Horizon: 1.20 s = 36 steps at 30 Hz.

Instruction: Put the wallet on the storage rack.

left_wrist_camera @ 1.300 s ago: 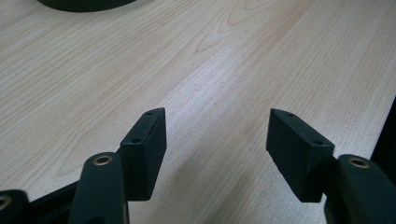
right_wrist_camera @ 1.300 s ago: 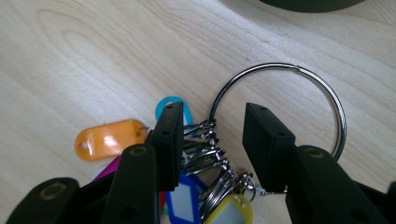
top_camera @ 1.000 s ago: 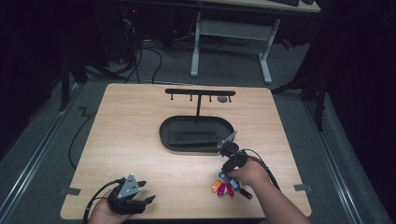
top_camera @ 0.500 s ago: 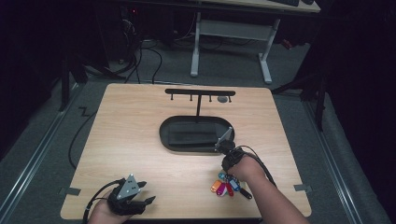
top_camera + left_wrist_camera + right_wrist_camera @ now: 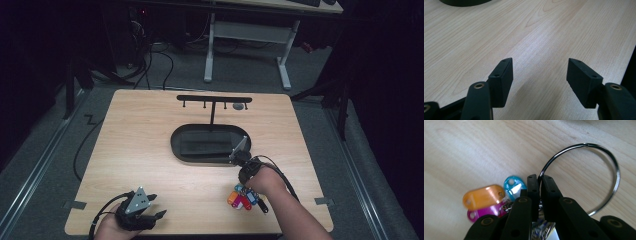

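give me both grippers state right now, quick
left gripper: jaws open, nothing between them, just above the table.
right gripper: jaws shut on the key ring, coloured tags hanging beside them.

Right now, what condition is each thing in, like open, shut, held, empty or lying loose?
Left gripper: open, holding nothing, low over the table.
Right gripper: shut on the key ring.
Key tags: bunched on the table under the right gripper.
Black tray: on the table, looks empty.
Hook rack: upright, hooks mostly bare.

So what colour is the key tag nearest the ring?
Light blue tag, clearest in the right gripper view, beside the metal ring.
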### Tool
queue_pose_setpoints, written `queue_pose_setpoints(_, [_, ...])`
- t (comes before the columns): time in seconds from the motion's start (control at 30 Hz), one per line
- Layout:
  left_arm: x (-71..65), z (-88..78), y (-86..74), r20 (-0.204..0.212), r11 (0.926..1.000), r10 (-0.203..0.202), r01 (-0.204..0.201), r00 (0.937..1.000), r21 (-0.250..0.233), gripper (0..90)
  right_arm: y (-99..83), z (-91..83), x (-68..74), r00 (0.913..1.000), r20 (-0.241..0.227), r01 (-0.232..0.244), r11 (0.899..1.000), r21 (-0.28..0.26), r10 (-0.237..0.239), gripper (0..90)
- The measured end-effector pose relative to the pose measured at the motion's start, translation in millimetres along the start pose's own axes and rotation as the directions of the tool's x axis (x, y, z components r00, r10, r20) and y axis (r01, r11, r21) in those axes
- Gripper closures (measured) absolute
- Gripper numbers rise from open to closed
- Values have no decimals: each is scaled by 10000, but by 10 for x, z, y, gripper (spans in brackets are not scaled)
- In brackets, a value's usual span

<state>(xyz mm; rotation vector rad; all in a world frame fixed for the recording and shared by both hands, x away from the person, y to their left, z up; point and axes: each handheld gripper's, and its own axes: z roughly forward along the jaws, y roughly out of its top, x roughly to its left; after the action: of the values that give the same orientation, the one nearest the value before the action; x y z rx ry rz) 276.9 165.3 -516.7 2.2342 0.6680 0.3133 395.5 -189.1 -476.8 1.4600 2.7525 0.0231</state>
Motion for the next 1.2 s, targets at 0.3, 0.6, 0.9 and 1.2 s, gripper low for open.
queue_pose_setpoints(0.3, [-19, 10, 13, 12, 9999, 100, -100, 9999, -19, 386, -156, -298, -24, 9971, 383, 671, 9972, -340, -658, 869])
queue_pose_setpoints(0.6, [-12, 11, 8, -41, 10000, 59, -60, 10000, -39, 387, -316, -549, -67, 9949, 735, 724, 9963, -470, -688, 873])
queue_pose_setpoints(0.9, [25, 2, -7, -100, 10000, -82, 82, 9999, -36, 387, -407, -727, -90, 9909, 1006, 946, 9943, -496, -892, 876])
queue_pose_setpoints(1.2, [69, -7, -26, -273, 9995, -302, 298, 9992, -125, 387, -452, -940, -99, 9889, 1095, 1067, 9931, -488, -1008, 877])
